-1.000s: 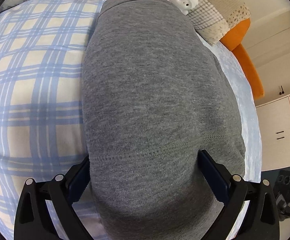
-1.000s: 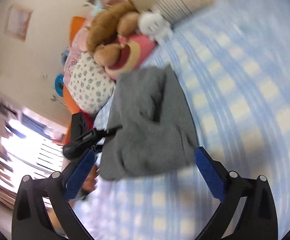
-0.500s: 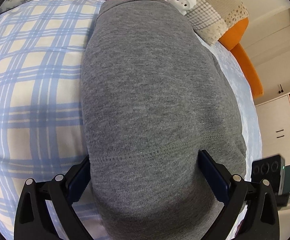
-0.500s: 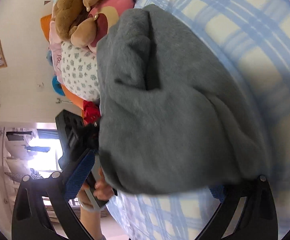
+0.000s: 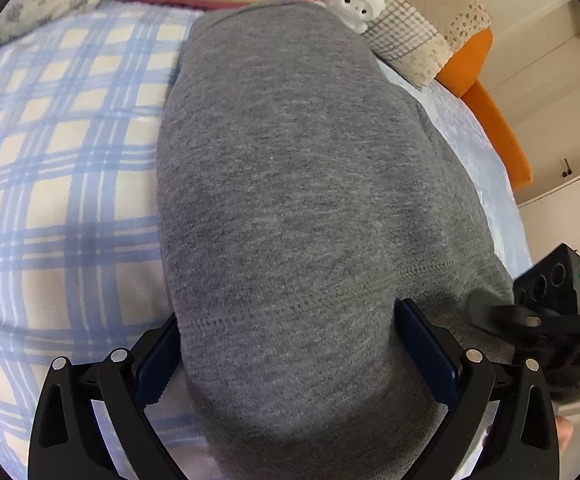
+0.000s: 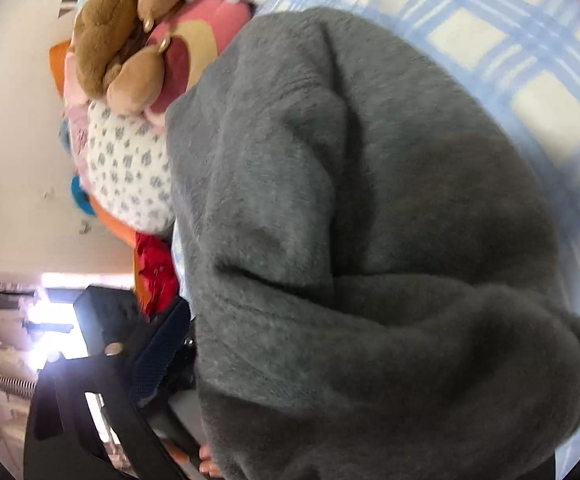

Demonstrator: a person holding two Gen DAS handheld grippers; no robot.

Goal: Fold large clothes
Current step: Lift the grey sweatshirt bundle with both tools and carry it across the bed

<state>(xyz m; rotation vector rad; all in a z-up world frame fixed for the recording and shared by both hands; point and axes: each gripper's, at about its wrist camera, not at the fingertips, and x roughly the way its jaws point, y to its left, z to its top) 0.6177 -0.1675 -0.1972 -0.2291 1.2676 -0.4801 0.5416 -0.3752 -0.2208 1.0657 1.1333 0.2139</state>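
A large grey sweatshirt lies folded into a long strip on a blue-and-cream plaid bed. My left gripper is open, its blue pads on either side of the garment's near hem end. In the right wrist view the same grey sweatshirt fills the frame in thick folds. Only the left finger of my right gripper shows; the fabric hides the other finger. The right gripper also shows in the left wrist view, at the garment's right edge.
Plush toys and pillows line the head of the bed. A floral pillow and red cloth lie beside the garment. A pale blue sheet edges the bed on the right.
My right gripper has swung in close to the sweatshirt, which now fills its view and covers one finger. The left gripper stays around the hem, the view shifted slightly.
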